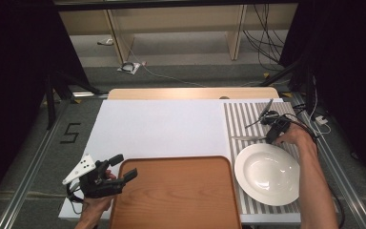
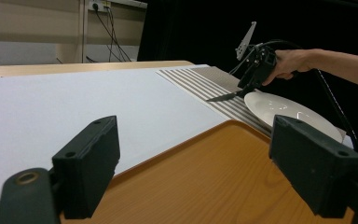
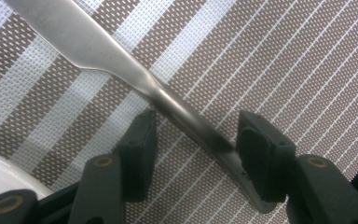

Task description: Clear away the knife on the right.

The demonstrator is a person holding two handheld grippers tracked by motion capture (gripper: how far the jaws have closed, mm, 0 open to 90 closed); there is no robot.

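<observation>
Flat steel knife (image 3: 121, 70) lies just behind the white plate (image 1: 267, 174), between my right gripper's (image 3: 193, 140) open jaws, ungripped. Next: close squarely on the handle. Left gripper (image 2: 193, 163) wide open, empty.

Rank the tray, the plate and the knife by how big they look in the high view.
1. Tray, largest, though cut off by the bottom edge.
2. Plate.
3. Knife, smallest; the right gripper covers its handle end.
</observation>
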